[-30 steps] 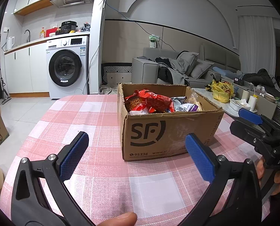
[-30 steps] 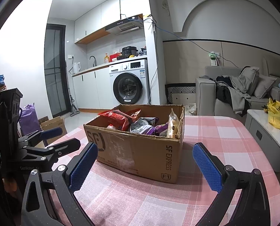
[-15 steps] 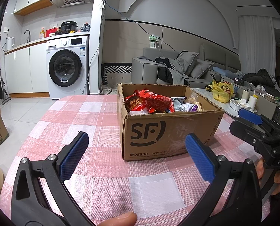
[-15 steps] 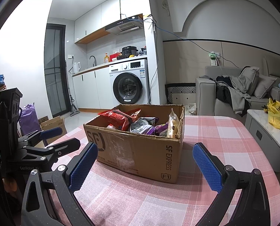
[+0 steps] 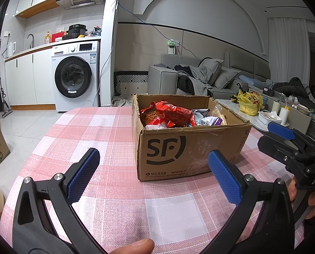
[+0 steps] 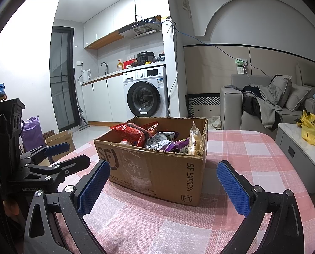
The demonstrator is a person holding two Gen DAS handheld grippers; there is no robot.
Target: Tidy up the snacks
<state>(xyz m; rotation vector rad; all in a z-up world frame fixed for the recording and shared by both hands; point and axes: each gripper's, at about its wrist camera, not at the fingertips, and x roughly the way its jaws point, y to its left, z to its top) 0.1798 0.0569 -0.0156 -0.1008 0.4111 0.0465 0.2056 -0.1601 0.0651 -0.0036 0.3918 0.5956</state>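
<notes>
The snacks are all in the cardboard box (image 5: 191,148) that sits on the table (image 5: 106,127) with the pink checked cloth. A big red bag (image 5: 168,114) lies on top at one end, and a purple packet (image 6: 179,145) and a clear bag of pale treats (image 6: 194,139) lean near the other end. No snack lies on the cloth that I can see. So the snacks may be packed away now, or they may be waiting to be sorted out of the box; the pictures fit both. The left gripper (image 5: 153,175) is spread wide and holds nothing. The right gripper (image 6: 162,187) is spread wide too and holds nothing. Both hang low over the cloth, near the box but not touching it. What could go wrong? The bags are soft and puffy, so a hard pinch could crush the chips inside or pop a bag. The bags are shiny too, so a weak pinch at a corner could let one slip and fall. The red bag sticks up above the box rim, so a bump could knock it out. The box looks light, so a push on its wall could slide it across the cloth. The two grippers are close to each other, so they could bang together if both go to one spot.
</notes>
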